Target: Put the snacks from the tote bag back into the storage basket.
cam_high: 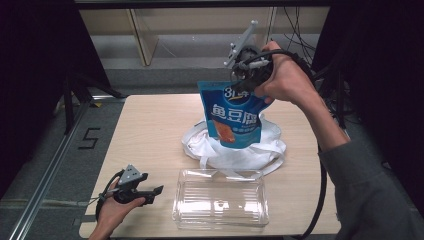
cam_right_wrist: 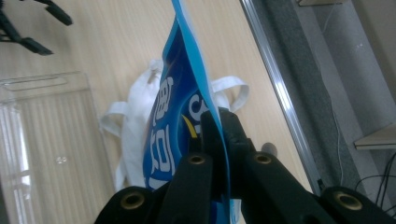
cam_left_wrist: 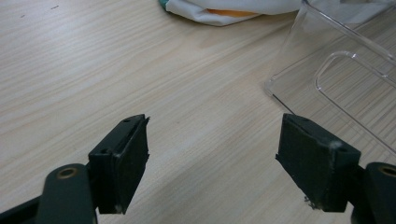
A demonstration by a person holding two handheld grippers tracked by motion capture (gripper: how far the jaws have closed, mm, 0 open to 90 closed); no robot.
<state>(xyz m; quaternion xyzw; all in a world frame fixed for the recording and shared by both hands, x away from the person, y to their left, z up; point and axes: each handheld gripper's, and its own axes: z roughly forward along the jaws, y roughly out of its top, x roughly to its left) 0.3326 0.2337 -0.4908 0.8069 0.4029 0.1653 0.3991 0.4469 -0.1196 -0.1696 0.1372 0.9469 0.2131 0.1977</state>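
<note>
**Pouch lifted clear of tote; transfer to tray pending**

Landmark: the white tote (cam_high: 235, 150), lying collapsed on the bench (cam_high: 150, 130).

1. Right gripper (cam_high: 248, 75): held high above the tote's far side. Its fingers (cam_right_wrist: 212, 135) are closed flat on the top edge of the blue pouch (cam_high: 234, 117), with the film pinched between the two pads. The pouch hangs free directly over the tote, upright and slightly tilted. Its lower edge appears clear of the fabric.

2. Left gripper (cam_high: 145, 192): low over the bench, well to the near left of the tote. Its fingers (cam_left_wrist: 121, 163) stand wide apart with nothing between them, aimed at the bench beside the tray's corner.

3. Clear tray (cam_high: 220, 197): on the bench just in front of the tote, empty.

4. Something orange and teal shows at the tote's mouth in the left gripper view (cam_left_wrist: 229, 11); what it is cannot be told.

Status, as judged: extraction of the pouch from the tote looks complete. Remaining work is probably to carry the pouch toward the near side, lower it into the tray, and release it. The tote may hold further contents.
</note>
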